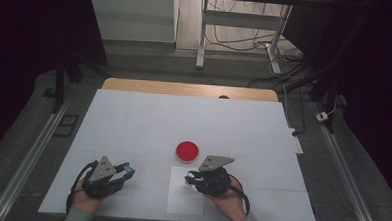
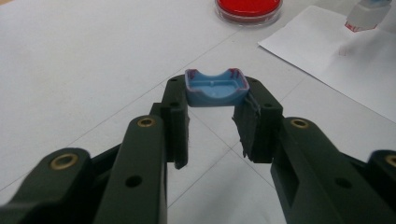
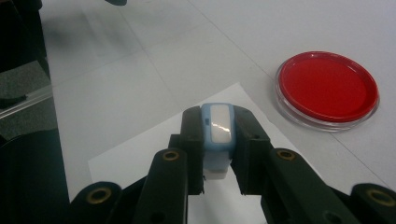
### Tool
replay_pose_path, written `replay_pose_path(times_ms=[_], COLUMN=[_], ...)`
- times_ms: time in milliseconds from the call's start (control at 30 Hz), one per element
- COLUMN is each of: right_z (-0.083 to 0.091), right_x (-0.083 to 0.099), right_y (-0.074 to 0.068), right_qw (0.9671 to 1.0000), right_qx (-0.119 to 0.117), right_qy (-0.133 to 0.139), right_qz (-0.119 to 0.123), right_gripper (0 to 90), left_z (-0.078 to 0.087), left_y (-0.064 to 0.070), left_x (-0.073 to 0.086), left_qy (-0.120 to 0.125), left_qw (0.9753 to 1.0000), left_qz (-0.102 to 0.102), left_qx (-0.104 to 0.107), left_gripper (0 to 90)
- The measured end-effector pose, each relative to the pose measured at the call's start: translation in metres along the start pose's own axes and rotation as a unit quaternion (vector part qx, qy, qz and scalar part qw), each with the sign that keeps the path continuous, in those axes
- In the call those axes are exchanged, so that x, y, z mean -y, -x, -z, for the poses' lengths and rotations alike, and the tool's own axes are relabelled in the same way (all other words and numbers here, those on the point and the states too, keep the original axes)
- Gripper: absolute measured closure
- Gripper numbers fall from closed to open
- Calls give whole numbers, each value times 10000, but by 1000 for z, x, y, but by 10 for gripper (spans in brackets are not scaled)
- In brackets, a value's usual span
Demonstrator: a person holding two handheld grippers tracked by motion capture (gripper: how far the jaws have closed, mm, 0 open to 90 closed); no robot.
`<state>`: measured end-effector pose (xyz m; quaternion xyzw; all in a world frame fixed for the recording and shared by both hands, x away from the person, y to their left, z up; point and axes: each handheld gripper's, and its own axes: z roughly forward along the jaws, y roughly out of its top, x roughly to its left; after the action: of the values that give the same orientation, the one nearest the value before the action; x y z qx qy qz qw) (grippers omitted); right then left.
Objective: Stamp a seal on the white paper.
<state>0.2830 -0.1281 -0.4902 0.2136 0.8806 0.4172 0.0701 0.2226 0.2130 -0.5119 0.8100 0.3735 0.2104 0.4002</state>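
**Inspector A:** High view first, largest item: the counter (image 1: 133,118), white-topped, carries everything. At roughly 5 o'clock on it lies a white paper sheet (image 1: 179,200). Just beyond the sheet's far edge, near 12 o'clock from it, sits a round red dish (image 1: 187,151) with a clear rim.

**Inspector B:** Confirmed. Grippers?

**Inspector A:** Left gripper (image 1: 126,171) is at 7 o'clock on the counter, held in the person's left hand (image 1: 82,198). Right gripper (image 1: 190,179) is over the paper sheet, near 6 o'clock from the red dish, well apart from the left one.

**Inspector B:** State of the fingers?

**Inspector A:** In the left gripper view the fingers (image 2: 175,119) are clamped on a small blue cap (image 2: 215,88), hollow side up, gripped by its two ends at the tips. In the right gripper view the fingers (image 3: 194,128) are closed on a pale blue-and-white stamp body (image 3: 217,135), held upright between them above the sheet.

**Inspector B:** Relation of the two pieces?

**Inspector A:** Apart; blue cap at left, stamp body at right. Whether the stamp body touches the paper, I cannot tell.
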Motion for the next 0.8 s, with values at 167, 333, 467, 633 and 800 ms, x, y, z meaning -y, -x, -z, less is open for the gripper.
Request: replay_pose_path(times_ms=[167, 333, 467, 633, 800], right_z=[-1, -3, -5, -8, -11], right_x=[1, 2, 3, 4, 5], right_y=[0, 1, 1, 0, 0], right_qw=[10000, 10000, 10000, 9999, 9999], right_qx=[15, 34, 14, 9, 3], right_qy=[-30, -62, -70, -111, -138], right_qz=[5, 10, -6, 18, 18], right_gripper=[755, 755, 755, 755, 755], left_z=[0, 0, 0, -1, -1], left_y=[0, 0, 0, 0, 1], left_x=[0, 0, 0, 0, 0], left_qy=[8, -3, -1, -7, -8], left_qw=[10000, 10000, 10000, 10000, 10000], left_qz=[-2, -1, -2, -4, -6], left_qx=[-6, 4, 4, 8, 18], left_gripper=[659, 659, 659, 659, 659])
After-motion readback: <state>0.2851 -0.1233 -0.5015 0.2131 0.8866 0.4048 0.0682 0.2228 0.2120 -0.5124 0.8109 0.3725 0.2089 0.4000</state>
